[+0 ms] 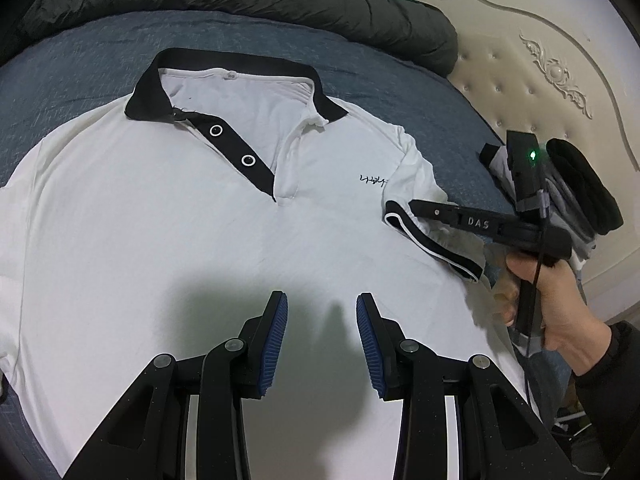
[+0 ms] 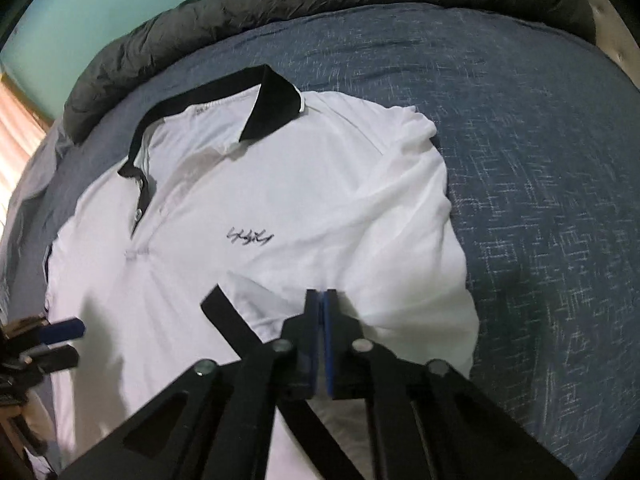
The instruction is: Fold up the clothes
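Now | right tool (image 2: 322, 308) pinching polo shirt (image 2: 280, 200) sleeve | left tool (image 1: 322, 320) spread above

Left hand-held gripper (image 1: 322, 304) spread apart; right hand-held gripper (image 2: 322, 300) clamped together.

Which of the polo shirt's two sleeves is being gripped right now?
The sleeve beside the chest logo, folded inward with its black cuff showing: the right gripper is shut on it. The left gripper hangs open over the shirt's body.

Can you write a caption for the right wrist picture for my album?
Shut right hand-held gripper pinching the sleeve of a white polo shirt on a blue bed.
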A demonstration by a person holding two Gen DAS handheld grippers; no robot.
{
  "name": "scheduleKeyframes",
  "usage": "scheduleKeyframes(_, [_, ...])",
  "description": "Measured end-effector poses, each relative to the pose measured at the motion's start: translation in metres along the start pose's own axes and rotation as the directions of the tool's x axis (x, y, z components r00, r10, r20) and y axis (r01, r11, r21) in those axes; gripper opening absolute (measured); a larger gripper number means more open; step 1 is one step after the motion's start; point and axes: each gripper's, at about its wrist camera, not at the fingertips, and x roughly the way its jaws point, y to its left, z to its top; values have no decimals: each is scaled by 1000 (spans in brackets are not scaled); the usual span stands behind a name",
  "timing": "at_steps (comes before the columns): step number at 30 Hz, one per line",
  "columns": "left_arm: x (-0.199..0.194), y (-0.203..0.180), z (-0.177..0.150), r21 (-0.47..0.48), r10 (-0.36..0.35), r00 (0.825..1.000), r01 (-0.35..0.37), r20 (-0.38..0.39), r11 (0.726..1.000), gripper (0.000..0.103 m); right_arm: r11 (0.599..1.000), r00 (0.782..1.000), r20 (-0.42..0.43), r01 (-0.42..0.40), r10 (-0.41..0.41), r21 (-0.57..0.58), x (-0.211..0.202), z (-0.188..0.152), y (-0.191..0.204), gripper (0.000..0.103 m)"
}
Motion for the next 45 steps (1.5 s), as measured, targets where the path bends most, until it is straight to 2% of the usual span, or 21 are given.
scheduleKeyframes(9, [-1, 3, -1, -13, -7, 1000, 7, 2, 1000, 39, 1000, 998, 67, 8, -9, 11, -32, -5, -13, 1])
scheduleKeyframes(12, [0, 3, 0, -17, -11, 1000, 11, -1, 1000, 39, 998, 996, 84, -24, 19, 50, -42, -7, -21, 1])
scheduleKeyframes(15, [3, 2, 1, -21, -14, 1000, 14, -5, 1000, 39, 999, 998, 58, -12, 9, 50, -37, -11, -24, 1])
scheduleKeyframes(19, [6, 1, 3, -25, -19, 1000, 19, -10, 999, 39, 994, 999, 45, -14, 10, 105, -30, -22, -39, 1])
scheduleKeyframes(22, [8, 0, 4, -29, -23, 1000, 23, -13, 999, 40, 990, 992, 103, -87, 76, 111, -35, -26, -39, 1])
scheduleKeyframes(24, [10, 0, 5, -32, -26, 1000, 25, -16, 999, 42, 995, 991, 119, -71, 63, 69, -36, -25, -29, 1])
scheduleKeyframes(26, [17, -4, 12, -43, -42, 999, 41, -18, 998, 43, 996, 992, 103, -77, 71, 55, -30, -22, -23, 1])
scheduleKeyframes(28, [26, -10, 20, -57, -62, 998, 61, -19, 997, 45, 997, 995, 93, -47, 42, 55, -27, -21, -23, 1])
scheduleKeyframes(31, [38, -19, 32, -65, -91, 996, 89, -18, 994, 46, 993, 992, 103, -80, 71, 82, -33, -24, -27, 1])
scheduleKeyframes(33, [48, -28, 39, -53, -102, 995, 101, -18, 994, 47, 995, 991, 112, -77, 71, 55, -38, -26, -27, 1])
scheduleKeyframes(39, [76, -55, 51, -19, -131, 991, 131, -33, 991, 47, 986, 986, 120, -126, 113, 107, -38, -27, -38, 1])
scheduleKeyframes(45, [94, -69, 61, 21, -139, 990, 140, -21, 990, 47, 987, 984, 122, -139, 128, 85, -40, -26, -33, 0])
